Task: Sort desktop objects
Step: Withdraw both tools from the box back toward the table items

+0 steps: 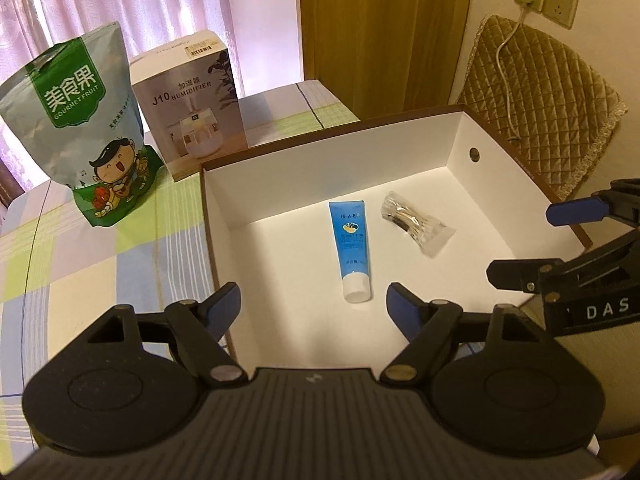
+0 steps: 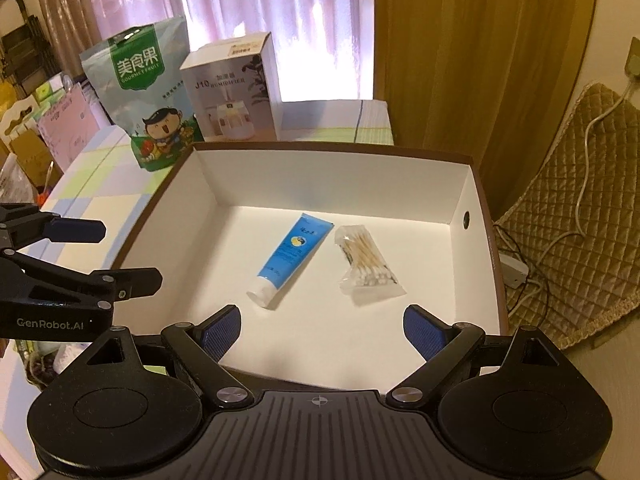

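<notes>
A white box with a brown rim [image 1: 400, 160] [image 2: 328, 176] stands on the checked tablecloth. Inside lie a blue tube with a white cap [image 1: 350, 244] [image 2: 292, 254] and a clear bag of cotton swabs [image 1: 416, 222] [image 2: 366, 262], side by side. My left gripper [image 1: 314, 308] is open and empty over the box's near left edge; it also shows in the right wrist view [image 2: 120, 252]. My right gripper [image 2: 322, 330] is open and empty over the box's near edge; it also shows in the left wrist view [image 1: 532, 240].
A green snack pouch [image 1: 80, 128] [image 2: 148, 96] and a humidifier carton [image 1: 196, 104] [image 2: 236, 92] stand on the table [image 1: 80, 264] behind the box's left side. A quilted chair [image 1: 544, 92] with a cable is at right. Curtains hang behind.
</notes>
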Action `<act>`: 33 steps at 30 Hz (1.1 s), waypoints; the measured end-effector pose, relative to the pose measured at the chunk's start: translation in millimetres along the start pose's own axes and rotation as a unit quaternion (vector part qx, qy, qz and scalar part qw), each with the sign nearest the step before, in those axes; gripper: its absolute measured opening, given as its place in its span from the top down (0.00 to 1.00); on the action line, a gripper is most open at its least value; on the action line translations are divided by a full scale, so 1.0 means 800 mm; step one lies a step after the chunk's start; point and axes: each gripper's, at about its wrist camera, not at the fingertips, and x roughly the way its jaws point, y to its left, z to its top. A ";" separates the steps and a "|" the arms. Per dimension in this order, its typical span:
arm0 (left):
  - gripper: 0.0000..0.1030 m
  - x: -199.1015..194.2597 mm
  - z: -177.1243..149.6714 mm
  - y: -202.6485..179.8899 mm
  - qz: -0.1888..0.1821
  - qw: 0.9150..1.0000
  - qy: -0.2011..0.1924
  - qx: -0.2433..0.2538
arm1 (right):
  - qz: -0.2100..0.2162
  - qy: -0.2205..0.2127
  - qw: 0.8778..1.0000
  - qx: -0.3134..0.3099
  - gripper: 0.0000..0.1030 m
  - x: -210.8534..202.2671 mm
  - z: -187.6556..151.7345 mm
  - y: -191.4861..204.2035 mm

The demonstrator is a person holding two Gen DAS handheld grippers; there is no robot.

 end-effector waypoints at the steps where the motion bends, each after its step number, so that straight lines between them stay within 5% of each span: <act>1: 0.25 -0.004 -0.002 0.001 -0.001 1.000 -0.002 0.000 | 0.000 -0.002 1.000 0.001 0.09 -0.003 -0.002 0.003; 18: 0.20 -0.066 -0.045 0.016 -0.015 0.999 -0.030 0.000 | -0.010 -0.023 0.999 0.030 0.09 -0.034 -0.048 0.049; 33: 0.19 -0.105 -0.096 0.048 -0.009 0.999 -0.034 -0.012 | 0.027 -0.022 0.999 0.036 0.09 -0.037 -0.080 0.100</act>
